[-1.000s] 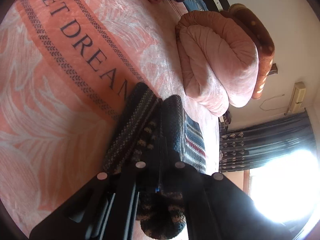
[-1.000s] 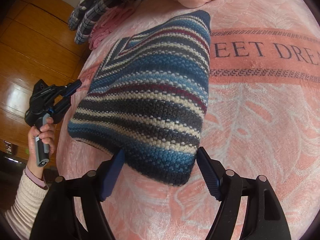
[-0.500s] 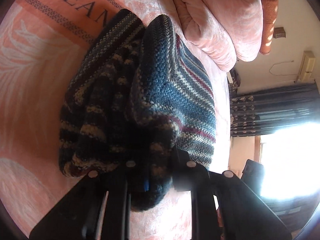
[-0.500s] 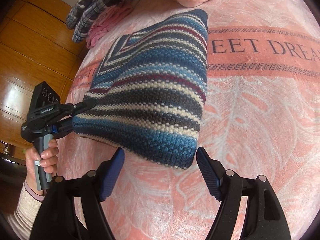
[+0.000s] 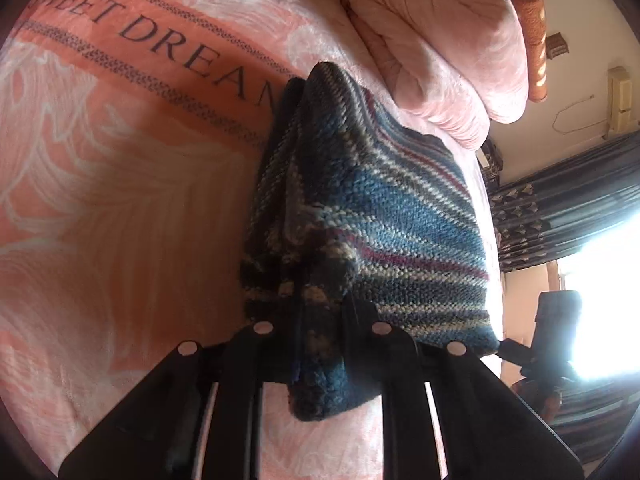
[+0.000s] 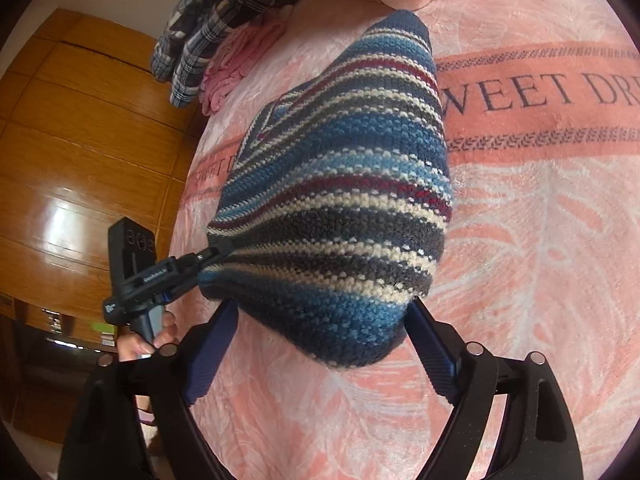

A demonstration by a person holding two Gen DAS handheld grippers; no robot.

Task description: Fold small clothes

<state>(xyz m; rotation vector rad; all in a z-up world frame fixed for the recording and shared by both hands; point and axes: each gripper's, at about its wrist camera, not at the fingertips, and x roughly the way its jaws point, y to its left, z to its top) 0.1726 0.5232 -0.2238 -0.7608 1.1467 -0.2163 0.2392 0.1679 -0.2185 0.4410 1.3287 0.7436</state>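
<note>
Since the earlier frames, the striped knit sweater [image 6: 340,216] had been drawn nearer the right gripper [image 6: 324,344], its near folded edge lifted higher off the blanket, and the left gripper [image 6: 188,268] had carried its corner up and inward.

It was a thick, chunky knit in blue, cream, grey and maroon bands, already doubled over, and it sagged between its support points rather than holding a flat shape. Judging by that drape, it would handle as soft, fairly light and floppy, with a rough, grippy surface unlikely to slip, though a bite on a single layer would probably let the other layers slide out.

In the left wrist view, the sweater [image 5: 360,220] bunched into the left gripper [image 5: 320,320], whose jaws were clenched on a thick wad of several layers at one corner. The right gripper's blue pads [image 6: 430,344] stood spread wide on either side of the near fold, apparently touching the knit but not pinching it, so it looked released. A sensible hold, to my eye, would be the full thickness at that near corner, matching the left.

Beneath lay a pink blanket [image 6: 540,280] lettered "SWEET DREAM". Beyond it were a rolled pink quilt [image 5: 440,52], plaid clothes [image 6: 208,28] and a wooden wardrobe [image 6: 80,128].
</note>
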